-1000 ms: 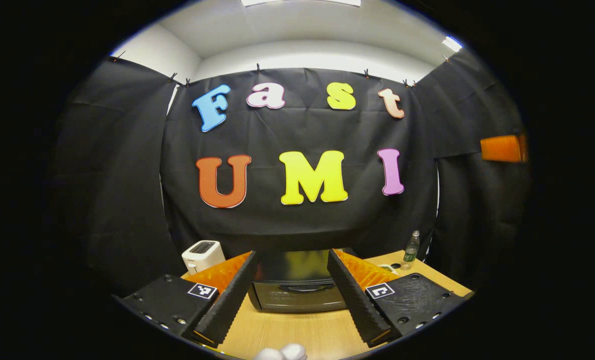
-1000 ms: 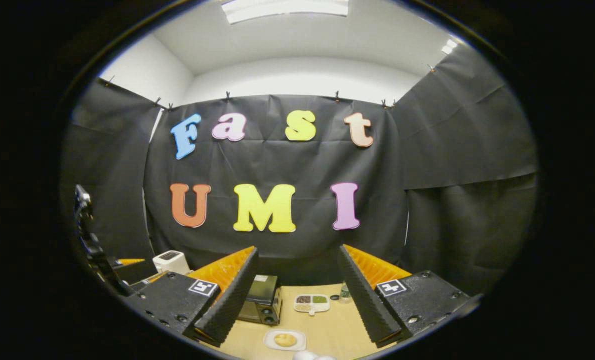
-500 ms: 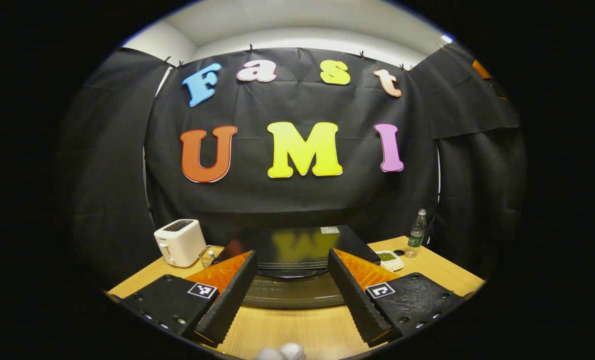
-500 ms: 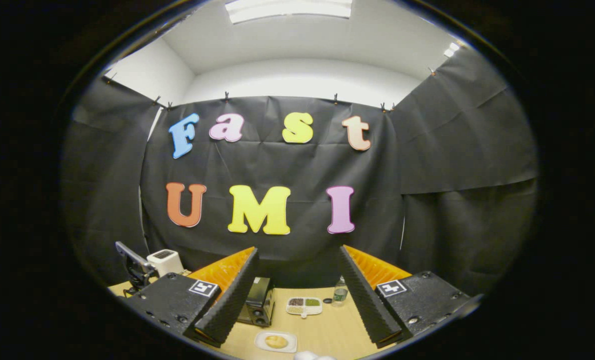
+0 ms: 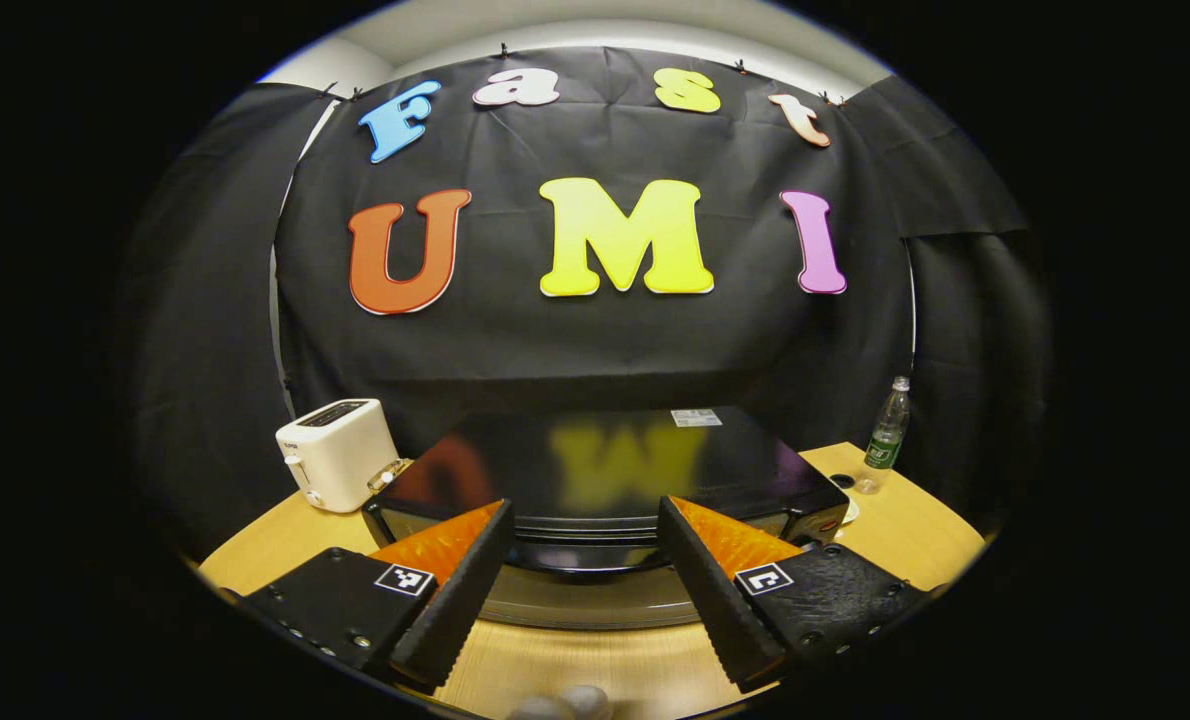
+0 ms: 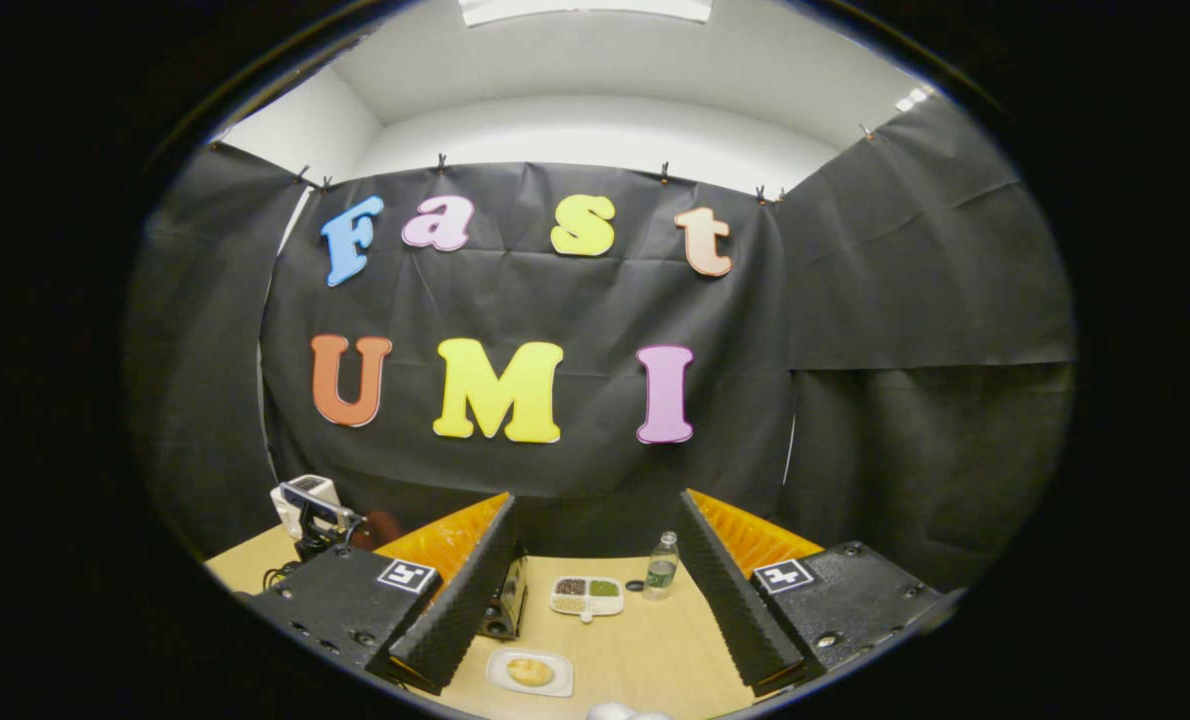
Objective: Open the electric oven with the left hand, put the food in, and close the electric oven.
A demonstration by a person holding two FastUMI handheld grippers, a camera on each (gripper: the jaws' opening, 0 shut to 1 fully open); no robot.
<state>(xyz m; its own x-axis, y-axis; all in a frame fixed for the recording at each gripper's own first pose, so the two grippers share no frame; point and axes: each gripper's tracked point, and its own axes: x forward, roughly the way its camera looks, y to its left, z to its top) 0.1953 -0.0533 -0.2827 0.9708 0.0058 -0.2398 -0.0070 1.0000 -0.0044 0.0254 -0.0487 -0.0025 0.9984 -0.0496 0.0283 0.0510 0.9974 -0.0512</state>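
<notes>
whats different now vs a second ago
The left claw has moved in on the electric oven, which now looms much larger between its open fingers, with the white toaster closer too. The right claw has drifted only a little, so the bun on its plate and the divided dish sit slightly higher. Both claws stay open and empty; the oven door is still closed.
</notes>
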